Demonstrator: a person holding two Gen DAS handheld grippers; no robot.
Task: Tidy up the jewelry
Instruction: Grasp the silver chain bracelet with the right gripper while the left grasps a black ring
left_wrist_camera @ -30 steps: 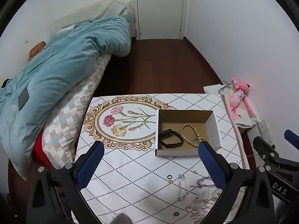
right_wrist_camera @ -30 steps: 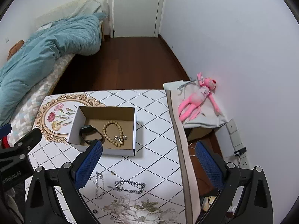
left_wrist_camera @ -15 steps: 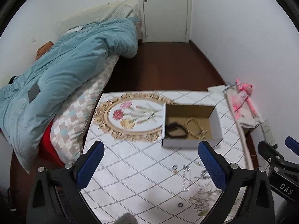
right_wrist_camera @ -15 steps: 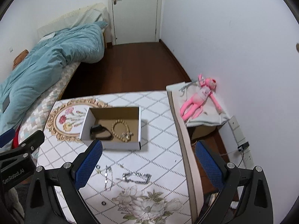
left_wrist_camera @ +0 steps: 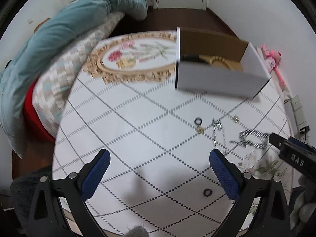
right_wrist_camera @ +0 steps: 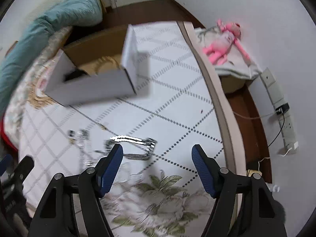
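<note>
A white cardboard box (left_wrist_camera: 219, 79) stands on the table and holds a black band (left_wrist_camera: 190, 56) and a wooden bead bracelet (left_wrist_camera: 219, 61); the box also shows in the right wrist view (right_wrist_camera: 94, 86). In front of it lie a silver chain bracelet (right_wrist_camera: 130, 146), a thin necklace (left_wrist_camera: 217, 130), a small black ring (left_wrist_camera: 198, 121) and another ring (left_wrist_camera: 207, 192). My left gripper (left_wrist_camera: 158, 172) is open and empty, low over the tablecloth. My right gripper (right_wrist_camera: 157, 165) is open and empty, its left finger just over the silver chain bracelet.
The table has a white diamond-pattern cloth (left_wrist_camera: 122, 130) with flower prints. A bed with a teal duvet (left_wrist_camera: 65, 31) is at the left. The table's right edge (right_wrist_camera: 215, 98) drops to the floor, with a pink plush toy (right_wrist_camera: 221, 41) and a power strip (right_wrist_camera: 284, 122) beyond.
Both grippers have dropped from high above the table to close over it, toward the loose jewelry in front of the box. Both stay open and empty.
</note>
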